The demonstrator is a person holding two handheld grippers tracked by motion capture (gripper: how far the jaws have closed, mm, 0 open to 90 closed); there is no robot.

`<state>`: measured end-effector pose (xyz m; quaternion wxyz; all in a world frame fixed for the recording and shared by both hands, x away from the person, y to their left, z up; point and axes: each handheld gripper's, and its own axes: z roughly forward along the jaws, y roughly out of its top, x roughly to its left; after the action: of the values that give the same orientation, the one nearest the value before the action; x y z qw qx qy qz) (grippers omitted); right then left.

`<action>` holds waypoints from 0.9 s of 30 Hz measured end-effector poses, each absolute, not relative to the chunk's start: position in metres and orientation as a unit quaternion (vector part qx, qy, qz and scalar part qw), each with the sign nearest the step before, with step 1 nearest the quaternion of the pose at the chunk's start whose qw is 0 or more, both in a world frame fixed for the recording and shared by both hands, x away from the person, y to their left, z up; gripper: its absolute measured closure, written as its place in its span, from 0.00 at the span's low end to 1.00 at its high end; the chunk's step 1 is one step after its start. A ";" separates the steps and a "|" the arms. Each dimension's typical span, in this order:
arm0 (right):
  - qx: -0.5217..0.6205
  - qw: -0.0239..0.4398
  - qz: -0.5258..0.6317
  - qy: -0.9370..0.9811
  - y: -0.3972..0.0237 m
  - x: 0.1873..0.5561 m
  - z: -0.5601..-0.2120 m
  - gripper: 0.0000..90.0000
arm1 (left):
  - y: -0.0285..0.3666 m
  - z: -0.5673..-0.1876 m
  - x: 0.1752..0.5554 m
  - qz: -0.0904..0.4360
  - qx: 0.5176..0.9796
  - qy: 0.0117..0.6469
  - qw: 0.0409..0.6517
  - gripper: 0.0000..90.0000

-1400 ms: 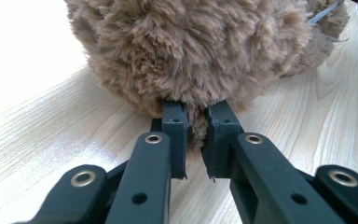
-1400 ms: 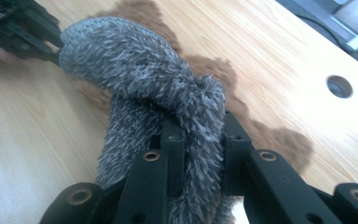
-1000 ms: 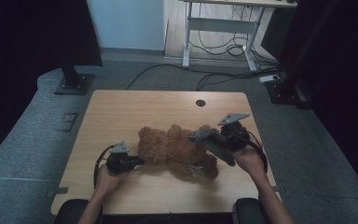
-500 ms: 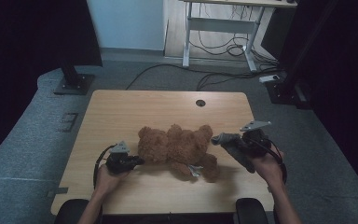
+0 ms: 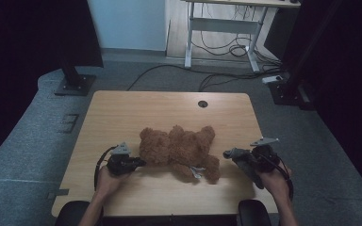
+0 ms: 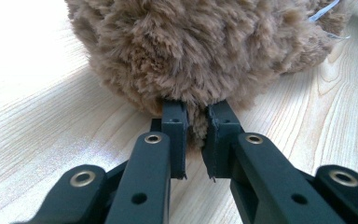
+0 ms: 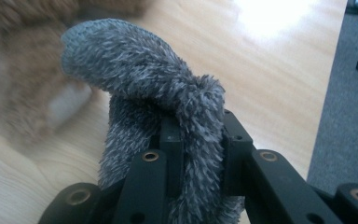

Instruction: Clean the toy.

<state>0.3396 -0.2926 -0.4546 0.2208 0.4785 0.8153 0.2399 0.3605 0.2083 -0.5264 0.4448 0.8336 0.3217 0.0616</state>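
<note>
A brown plush teddy bear lies across the middle of the wooden table. At its left end, my left gripper is shut on a tuft of the bear's fur. In the left gripper view the jaws pinch that fur low on the bear, just above the tabletop. My right gripper is off the bear's right side, shut on a small grey plush piece. In the right gripper view the grey piece folds over and sticks out past the jaws, with the bear blurred behind at the left.
A white tag hangs at the bear's lower edge. The table has a round cable hole near its far edge. Beyond it are a desk frame with cables on the floor and a black stand base at the left.
My right gripper has moved right and down, away from the bear, carrying the grey plush piece with it. The left gripper and the bear have stayed put.
</note>
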 end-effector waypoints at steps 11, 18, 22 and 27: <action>0.498 0.189 0.229 0.815 -0.295 0.339 -0.507 0.82 | 0.209 -0.526 0.360 0.065 0.835 0.318 0.444 0.88; 0.504 0.185 0.231 0.811 -0.299 0.337 -0.520 0.76 | 0.209 -0.526 0.360 0.066 0.835 0.318 0.444 0.87; 0.500 0.182 0.235 0.814 -0.300 0.335 -0.507 0.53 | 0.210 -0.525 0.360 0.073 0.835 0.319 0.442 0.81; 0.473 0.182 0.244 0.827 -0.293 0.330 -0.490 0.39 | 0.216 -0.521 0.359 0.079 0.828 0.324 0.451 0.66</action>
<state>0.3297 -0.2928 -0.4899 0.1823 0.4729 0.8267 0.2444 0.3594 0.2157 -0.5212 0.4511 0.8279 0.3237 0.0789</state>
